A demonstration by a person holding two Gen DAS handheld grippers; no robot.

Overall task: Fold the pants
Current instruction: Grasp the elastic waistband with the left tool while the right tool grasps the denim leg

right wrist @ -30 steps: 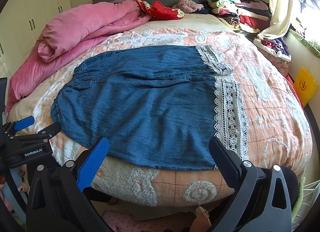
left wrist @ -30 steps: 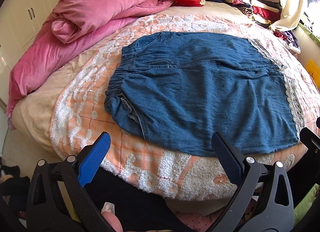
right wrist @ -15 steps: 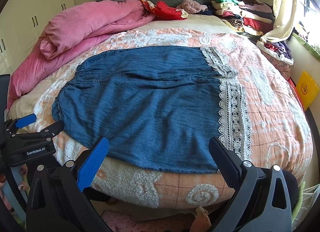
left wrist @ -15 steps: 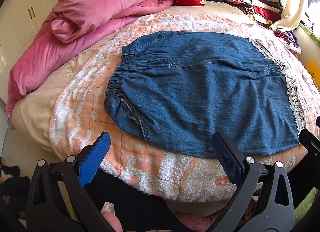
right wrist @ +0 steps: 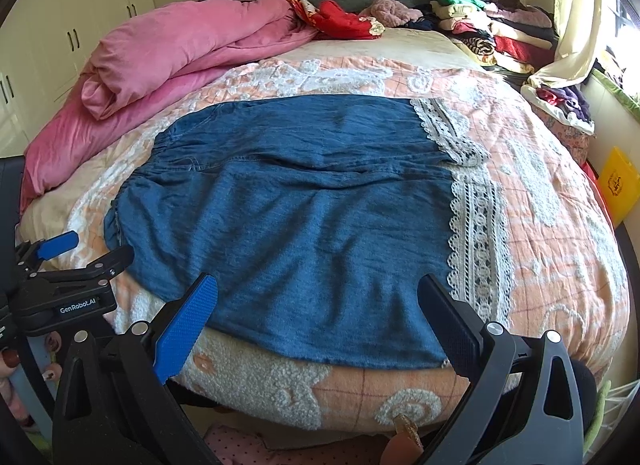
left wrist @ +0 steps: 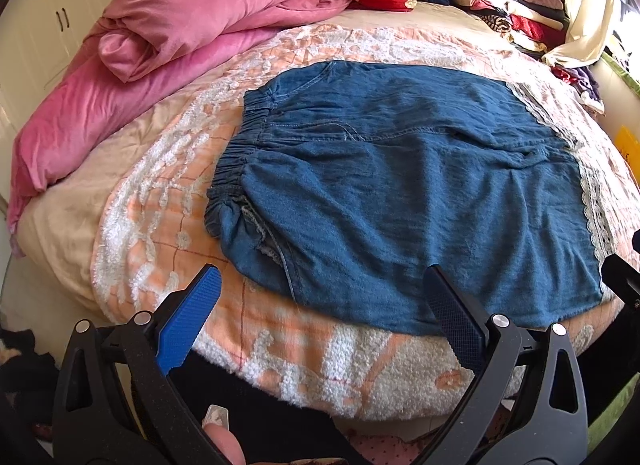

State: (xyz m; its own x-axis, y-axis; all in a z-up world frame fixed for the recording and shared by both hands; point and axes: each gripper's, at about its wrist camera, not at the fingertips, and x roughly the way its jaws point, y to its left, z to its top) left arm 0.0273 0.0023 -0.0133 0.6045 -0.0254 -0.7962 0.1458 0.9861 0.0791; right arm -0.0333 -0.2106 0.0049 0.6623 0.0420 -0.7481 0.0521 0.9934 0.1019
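Note:
Blue denim pants [left wrist: 400,185] [right wrist: 304,217] lie flat across the bed, elastic waistband at the left, white lace cuffs [right wrist: 476,225] at the right. The near leg's long edge runs along the front of the bed. My left gripper [left wrist: 322,285] hovers open just short of that edge, near the waist half. Over the same edge, toward the cuff end, my right gripper [right wrist: 318,293] is open too. Neither holds anything. The left gripper also shows at the left edge of the right wrist view.
A rolled pink duvet [left wrist: 160,25] [right wrist: 172,53] fills the bed's left side. Red clothes [right wrist: 340,19] and a stack of folded garments [right wrist: 488,21] lie by the headboard. An orange quilt [right wrist: 540,185] covers the bed. A yellow bag [right wrist: 618,185] stands on the floor at right.
Both grippers have moved slightly closer to the near edge of the pants and stay open. The pants have not moved.

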